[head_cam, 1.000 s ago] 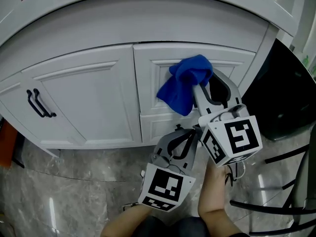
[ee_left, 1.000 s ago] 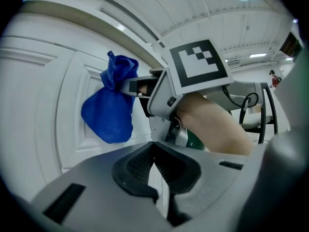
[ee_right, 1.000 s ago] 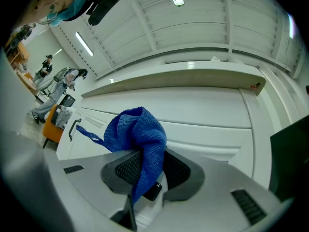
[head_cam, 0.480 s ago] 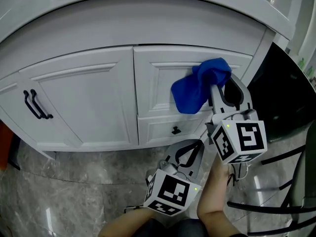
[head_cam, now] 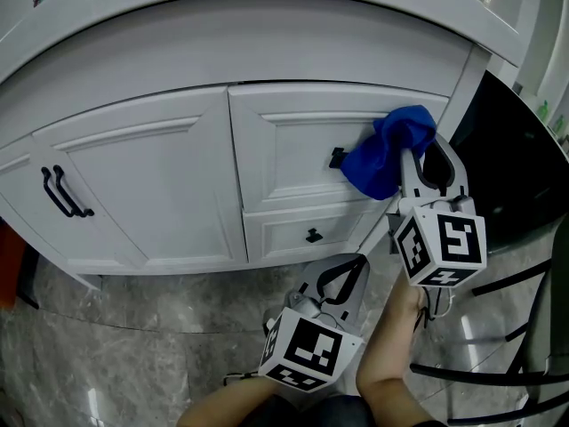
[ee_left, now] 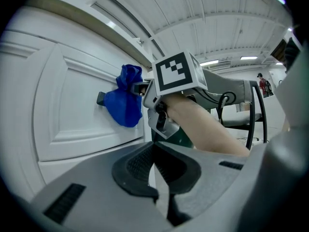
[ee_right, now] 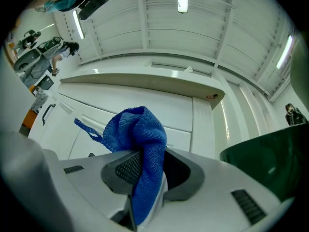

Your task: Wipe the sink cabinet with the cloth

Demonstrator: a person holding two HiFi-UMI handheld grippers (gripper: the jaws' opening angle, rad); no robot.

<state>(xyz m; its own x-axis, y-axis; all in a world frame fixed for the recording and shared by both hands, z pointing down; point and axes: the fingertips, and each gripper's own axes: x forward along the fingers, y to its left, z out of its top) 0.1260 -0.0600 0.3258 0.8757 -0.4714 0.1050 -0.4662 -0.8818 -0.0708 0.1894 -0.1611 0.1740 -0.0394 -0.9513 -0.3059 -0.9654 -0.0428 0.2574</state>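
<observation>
The white sink cabinet [head_cam: 151, 176] curves across the head view. A blue cloth [head_cam: 389, 152] is bunched against the right edge of its right-hand door panel, just right of a black knob [head_cam: 337, 157]. My right gripper [head_cam: 421, 162] is shut on the cloth, which hangs down between its jaws [ee_right: 144, 174]; the blue cloth [ee_right: 137, 132] fills the middle of the right gripper view. My left gripper [head_cam: 341, 272] sits low, below the drawer, shut with nothing in it [ee_left: 154, 164]. In the left gripper view the cloth [ee_left: 124, 101] rests on the door panel.
A drawer with a small black knob [head_cam: 313, 235] lies under the right door. Two black handles [head_cam: 64, 193] are on the left door. A dark bin [head_cam: 524, 172] stands at the right, with black metal legs [head_cam: 498, 372] below it. The floor is grey marble.
My right gripper has carried the cloth to the right across the right door, which uncovered the black knob. The left gripper has stayed low, shifting slightly.
</observation>
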